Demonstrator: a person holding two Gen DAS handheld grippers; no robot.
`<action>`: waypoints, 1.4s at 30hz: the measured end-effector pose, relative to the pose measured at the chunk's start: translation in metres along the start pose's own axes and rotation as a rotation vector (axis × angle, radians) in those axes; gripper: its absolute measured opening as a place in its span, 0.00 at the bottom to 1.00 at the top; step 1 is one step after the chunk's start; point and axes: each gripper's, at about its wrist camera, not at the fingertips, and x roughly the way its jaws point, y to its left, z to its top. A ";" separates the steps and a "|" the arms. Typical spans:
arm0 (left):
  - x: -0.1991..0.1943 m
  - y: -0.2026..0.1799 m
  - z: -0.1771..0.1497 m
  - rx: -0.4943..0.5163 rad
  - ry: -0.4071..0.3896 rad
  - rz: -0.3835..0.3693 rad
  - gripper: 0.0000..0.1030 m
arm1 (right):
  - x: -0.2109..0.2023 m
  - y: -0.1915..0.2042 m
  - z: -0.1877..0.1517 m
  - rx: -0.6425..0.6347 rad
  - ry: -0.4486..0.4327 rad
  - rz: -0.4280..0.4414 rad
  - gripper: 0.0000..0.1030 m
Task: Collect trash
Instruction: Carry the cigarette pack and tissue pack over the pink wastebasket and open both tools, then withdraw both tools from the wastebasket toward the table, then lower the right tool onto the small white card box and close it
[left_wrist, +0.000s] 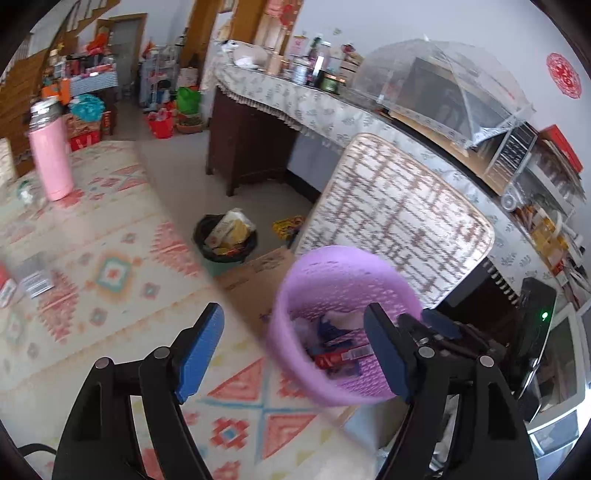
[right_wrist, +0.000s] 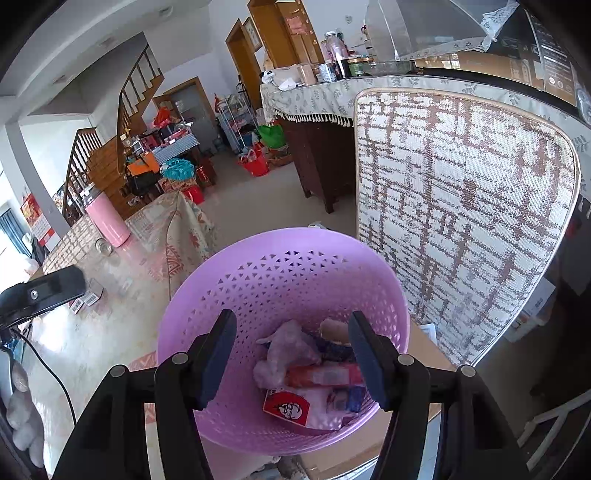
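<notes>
Both grippers, left (left_wrist: 293, 349) and right (right_wrist: 291, 360), are standing wide open and holding nothing, hovering over the purple basket (right_wrist: 258, 266) where trash (right_wrist: 295, 369) is lying.

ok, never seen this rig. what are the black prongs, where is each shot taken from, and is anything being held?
There is no robot: a person holds a two-finger gripper in each hand, and each carries a fisheye camera looking along its fingers. The black prongs with blue pads are those fingers. One picture is from the left gripper, the other from the right gripper. Both are open and hold nothing. The right one hovers over a round lilac perforated plastic basket that holds wrappers, a red-and-white printed carton and crumpled clear plastic. On the patterned tablecloth stands a tall pink flask. A woven chair back stands behind the basket.
</notes>
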 end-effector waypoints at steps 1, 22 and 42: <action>-0.007 0.008 -0.004 -0.008 -0.004 0.022 0.75 | -0.001 0.003 -0.001 -0.003 0.000 0.004 0.65; -0.125 0.251 -0.096 -0.308 -0.061 0.597 0.75 | 0.009 0.164 -0.033 -0.236 0.098 0.157 0.70; -0.128 0.325 -0.137 -0.506 -0.019 0.525 0.75 | 0.152 0.457 -0.026 -0.559 0.303 0.343 0.72</action>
